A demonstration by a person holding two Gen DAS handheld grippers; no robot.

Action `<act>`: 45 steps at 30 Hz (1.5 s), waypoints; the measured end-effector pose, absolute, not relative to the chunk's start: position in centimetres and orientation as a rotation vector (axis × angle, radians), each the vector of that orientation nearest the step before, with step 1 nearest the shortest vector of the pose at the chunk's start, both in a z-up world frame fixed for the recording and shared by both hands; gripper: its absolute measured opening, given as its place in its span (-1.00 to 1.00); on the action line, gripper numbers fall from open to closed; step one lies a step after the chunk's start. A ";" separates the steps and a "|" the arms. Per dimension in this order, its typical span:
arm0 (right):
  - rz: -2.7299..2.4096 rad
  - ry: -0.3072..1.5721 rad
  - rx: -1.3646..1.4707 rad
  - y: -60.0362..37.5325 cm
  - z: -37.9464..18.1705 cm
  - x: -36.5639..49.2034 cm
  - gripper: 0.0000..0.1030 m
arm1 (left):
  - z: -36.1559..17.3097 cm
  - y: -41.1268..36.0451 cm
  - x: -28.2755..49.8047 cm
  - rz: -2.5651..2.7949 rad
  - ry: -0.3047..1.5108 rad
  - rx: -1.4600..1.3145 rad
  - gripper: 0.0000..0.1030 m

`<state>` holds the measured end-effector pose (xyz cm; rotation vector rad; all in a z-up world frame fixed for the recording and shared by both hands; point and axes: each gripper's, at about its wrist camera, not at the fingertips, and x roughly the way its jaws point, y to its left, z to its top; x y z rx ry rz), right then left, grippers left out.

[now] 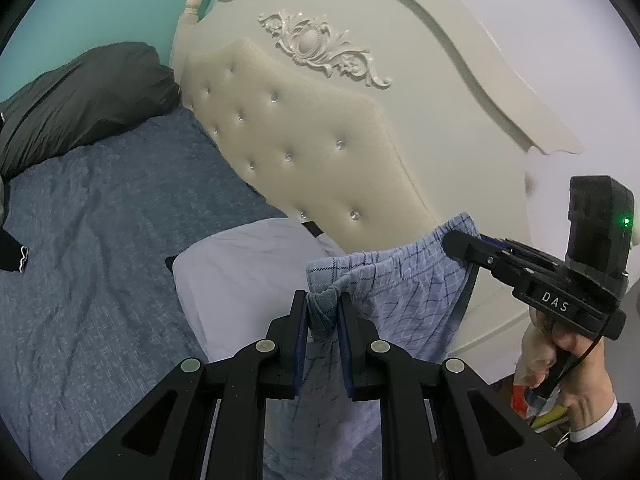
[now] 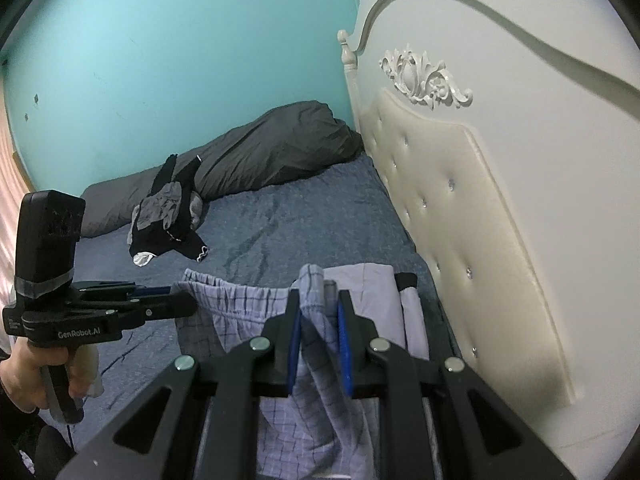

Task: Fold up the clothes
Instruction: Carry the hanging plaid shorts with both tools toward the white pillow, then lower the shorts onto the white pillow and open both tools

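Note:
Light blue checked shorts [image 1: 404, 300] hang in the air, stretched by the waistband between both grippers above the bed. My left gripper [image 1: 323, 300] is shut on one end of the waistband. My right gripper [image 2: 318, 300] is shut on the other end of the shorts [image 2: 240, 312]. In the left wrist view the right gripper [image 1: 456, 242] pinches the far corner. In the right wrist view the left gripper [image 2: 188, 304] pinches the other corner. The lower part of the shorts hangs out of sight behind the grippers.
A blue bedsheet [image 1: 100, 240] covers the bed. A white pillow [image 1: 248, 280] lies below the shorts. A cream tufted headboard [image 1: 320, 152] stands close on the right. A dark duvet [image 2: 272, 152] and a pile of black and grey clothes [image 2: 172, 216] lie by the teal wall.

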<state>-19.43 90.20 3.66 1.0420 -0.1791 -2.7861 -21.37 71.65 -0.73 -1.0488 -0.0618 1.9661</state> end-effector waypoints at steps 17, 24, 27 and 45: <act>-2.735 -0.104 1.189 88.7 -0.7 -27.1 -0.70 | -7.3 72.5 -27.6 1.985 -0.100 -1.163 -0.70; -2.709 -0.090 1.262 89.1 -3.4 -30.0 -0.70 | -9.9 73.5 -29.9 1.971 -0.095 -1.202 -0.70; -2.704 -0.078 1.299 89.5 -4.6 -30.8 -0.70 | -11.2 74.1 -30.6 1.966 -0.093 -1.221 -0.70; -2.651 -0.010 1.477 90.1 -11.3 -35.6 -0.70 | -18.3 75.6 -33.2 1.933 -0.116 -1.323 -0.70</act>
